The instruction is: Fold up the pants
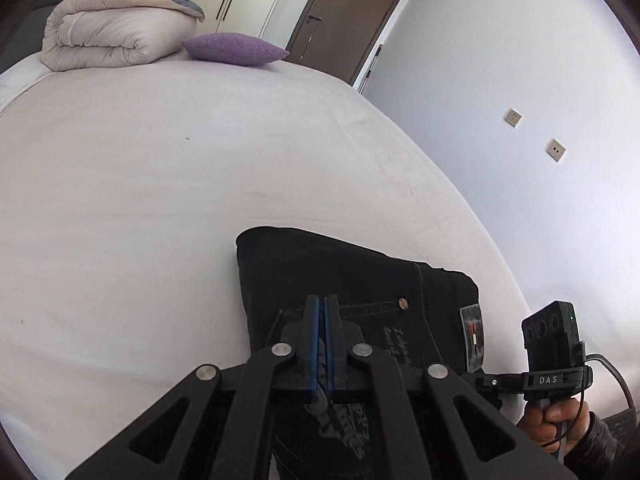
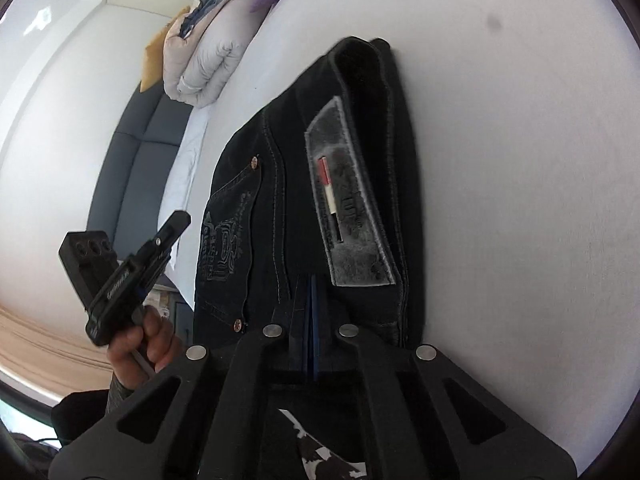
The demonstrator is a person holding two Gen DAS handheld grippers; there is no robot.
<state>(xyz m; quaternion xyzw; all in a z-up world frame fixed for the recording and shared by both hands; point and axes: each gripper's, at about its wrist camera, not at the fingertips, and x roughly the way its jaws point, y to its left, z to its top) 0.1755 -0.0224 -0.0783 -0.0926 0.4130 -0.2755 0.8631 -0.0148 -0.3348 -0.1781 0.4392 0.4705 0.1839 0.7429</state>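
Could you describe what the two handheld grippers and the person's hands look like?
Both the left gripper and the right gripper are matte black linkages with silver rivets and blue-padded jaws. Each carries a black camera box; "DAS" marks the right one, with a cable. Bare hands, dark sleeves.

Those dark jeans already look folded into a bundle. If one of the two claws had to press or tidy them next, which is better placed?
Probably the right gripper: its shut fingers sit right over the pants, near the waistband patch. The left gripper is also shut and above the pants, so the difference is small.

Black linkage, silver rivets, blue-padded fingers (image 1: 310, 332) (DAS-marked).
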